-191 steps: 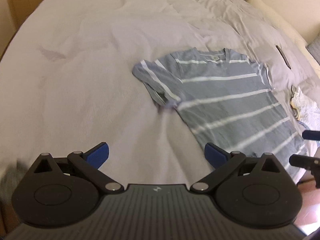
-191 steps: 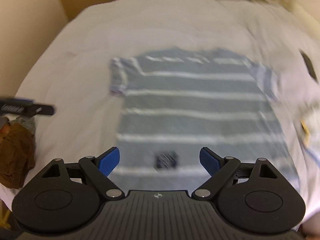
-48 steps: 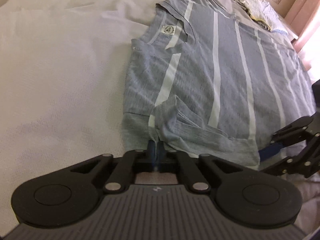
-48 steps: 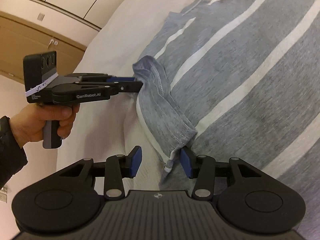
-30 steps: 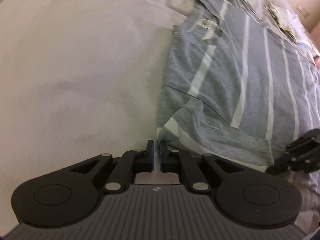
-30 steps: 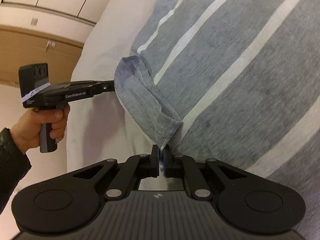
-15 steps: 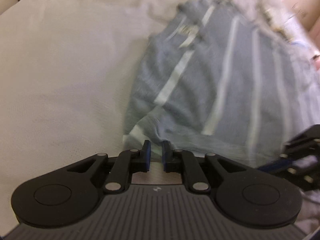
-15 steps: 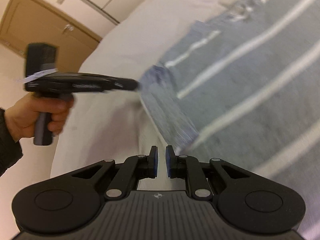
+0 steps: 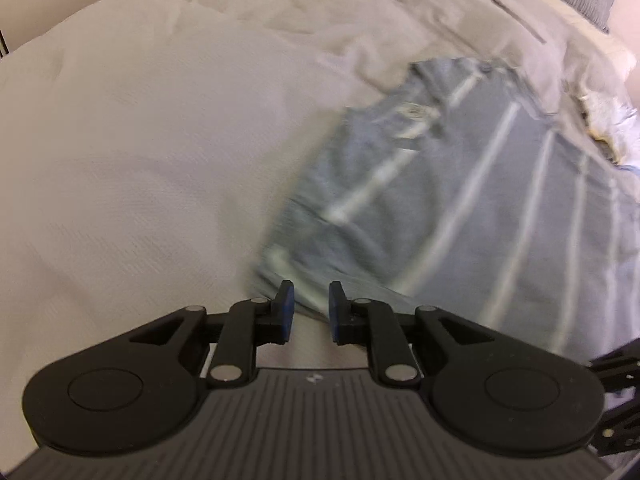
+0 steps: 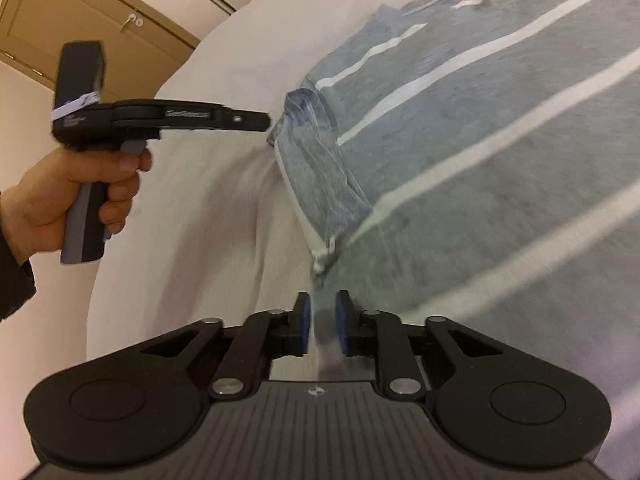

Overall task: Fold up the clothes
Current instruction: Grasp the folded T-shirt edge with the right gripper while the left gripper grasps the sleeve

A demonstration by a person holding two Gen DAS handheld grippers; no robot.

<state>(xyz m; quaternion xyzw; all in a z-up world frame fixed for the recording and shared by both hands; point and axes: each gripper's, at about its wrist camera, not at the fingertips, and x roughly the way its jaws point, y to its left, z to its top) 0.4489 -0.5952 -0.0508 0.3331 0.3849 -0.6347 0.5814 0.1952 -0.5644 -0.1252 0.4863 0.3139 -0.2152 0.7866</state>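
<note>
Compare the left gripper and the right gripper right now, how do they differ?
The left gripper sits at the folded sleeve near the shoulder; the right gripper sits at the sleeve's loose hem end. Blurred shirt fabric shows between the right jaws, while the left jaws are clear of cloth. Shared: both jaws have just been opening, and neither grips the shirt.

T-shirt (image 10: pixel 500 128): soft matt knit cloth. Bed cover (image 9: pixel 140 152): matt woven cloth. Cupboard door (image 10: pixel 80 20) upper left: smooth wood look.

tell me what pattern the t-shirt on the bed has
Grey-blue t-shirt with thin white stripes; clearest in the right wrist view.
</note>
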